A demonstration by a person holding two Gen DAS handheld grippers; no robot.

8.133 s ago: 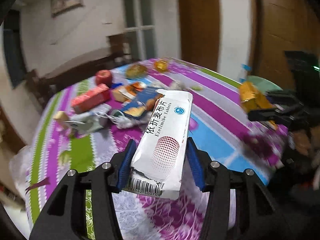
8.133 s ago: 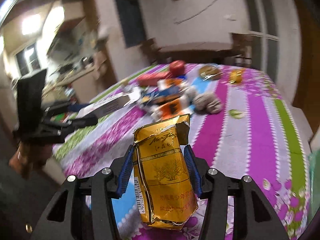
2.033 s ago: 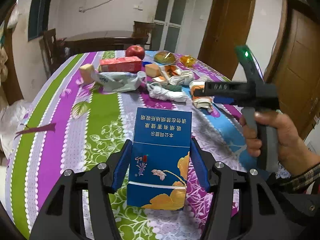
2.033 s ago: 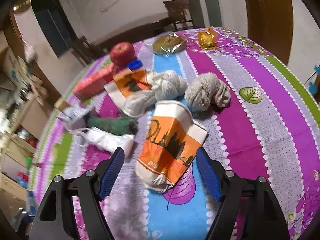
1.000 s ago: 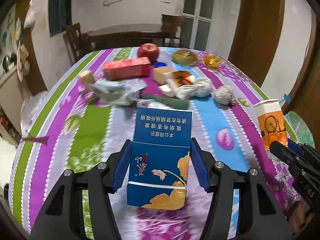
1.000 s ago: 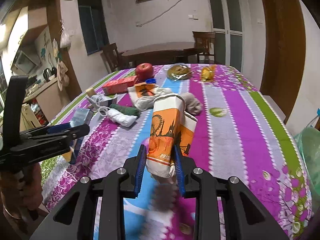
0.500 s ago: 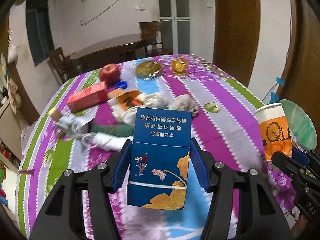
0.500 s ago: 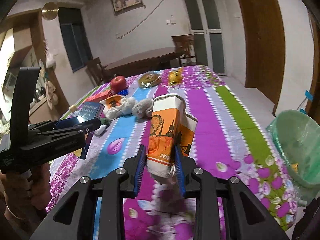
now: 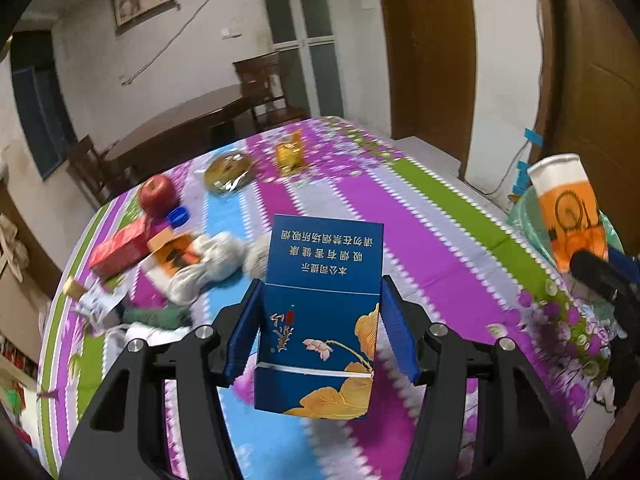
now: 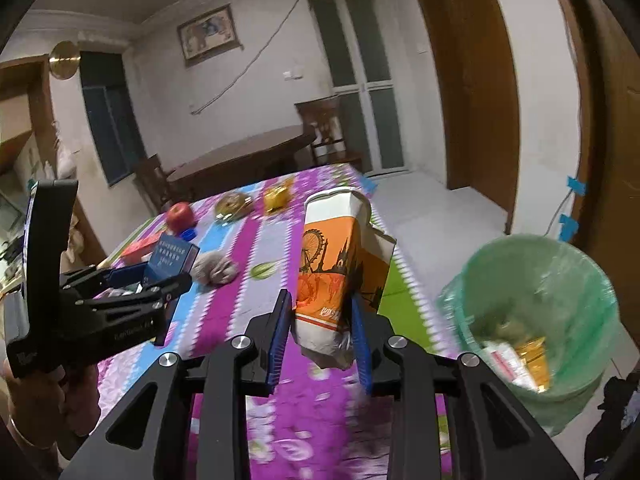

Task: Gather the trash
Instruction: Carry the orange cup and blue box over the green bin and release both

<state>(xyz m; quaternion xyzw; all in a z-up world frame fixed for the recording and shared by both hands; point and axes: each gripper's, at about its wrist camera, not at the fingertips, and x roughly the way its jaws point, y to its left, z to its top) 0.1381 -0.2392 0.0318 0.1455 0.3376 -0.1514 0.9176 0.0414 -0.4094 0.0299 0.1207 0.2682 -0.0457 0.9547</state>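
My left gripper [image 9: 320,332] is shut on a blue cigarette pack [image 9: 320,312] with gold flowers, held above the striped table [image 9: 440,240]. My right gripper [image 10: 320,330] is shut on a crushed orange and white paper cup [image 10: 340,272], held over the table's right edge. The cup also shows at the right of the left wrist view [image 9: 568,212]. A green-lined trash bin [image 10: 532,308] stands on the floor to the right, with boxes and wrappers inside. The left gripper [image 10: 160,280] with the blue pack [image 10: 168,258] shows at the left of the right wrist view.
On the table lie a red apple [image 9: 157,194], a red box [image 9: 120,248], crumpled white tissues [image 9: 204,264], a grey wad [image 10: 214,268], a wrapped pastry [image 9: 229,170], a gold wrapper [image 9: 289,154] and a blue bottle cap [image 9: 178,215]. Brown doors [image 9: 428,52] stand behind.
Both grippers have swung right toward the table's edge with their loads. The green bin has come closer in the right wrist view.
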